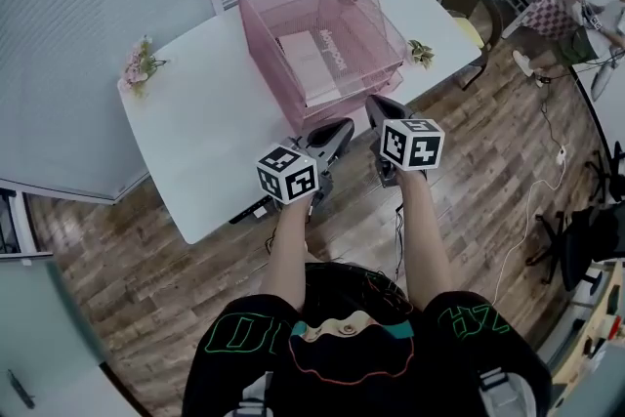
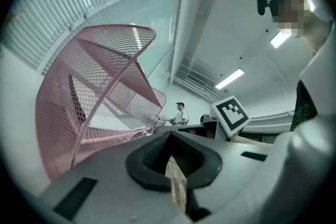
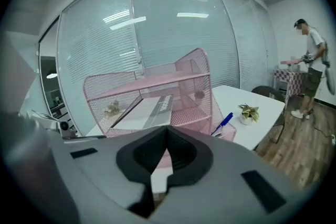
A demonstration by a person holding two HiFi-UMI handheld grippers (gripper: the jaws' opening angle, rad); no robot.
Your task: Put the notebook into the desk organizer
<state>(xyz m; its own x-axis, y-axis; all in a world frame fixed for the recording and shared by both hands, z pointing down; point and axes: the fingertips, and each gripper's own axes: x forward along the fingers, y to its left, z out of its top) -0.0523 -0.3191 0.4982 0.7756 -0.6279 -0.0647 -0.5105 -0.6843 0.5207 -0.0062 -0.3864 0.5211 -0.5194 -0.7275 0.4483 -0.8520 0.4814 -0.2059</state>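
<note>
Judging by how things lie, the placing step looks done: the pale rectangular notebook with a grey band (image 1: 314, 63) lies flat on a shelf inside the pink wire-mesh desk organizer (image 1: 371, 15), which stands on the white table (image 1: 215, 132). The left gripper (image 1: 339, 132) has its jaws fully together w/ nothing between them; the right gripper (image 1: 381, 110) likewise, jaws pressed tip to tip and empty. Both hang by the table's near edge, apart from the organizer, not touching it. Next move prob. calls for little: a check that the notebook sits fully inside w/o overhanging the shelf front, then hands away. If it needs a nudge, a closed jaw tip would do, no grip req'd. Count: 1 organizer, 1 notebook, 2 grippers, 2 small potted plants, one near the table's left end (image 1: 137, 63) and one at its right edge (image 1: 420, 52), and 1 blue pen (image 3: 224, 122) in the organizer's side compartment.
</note>
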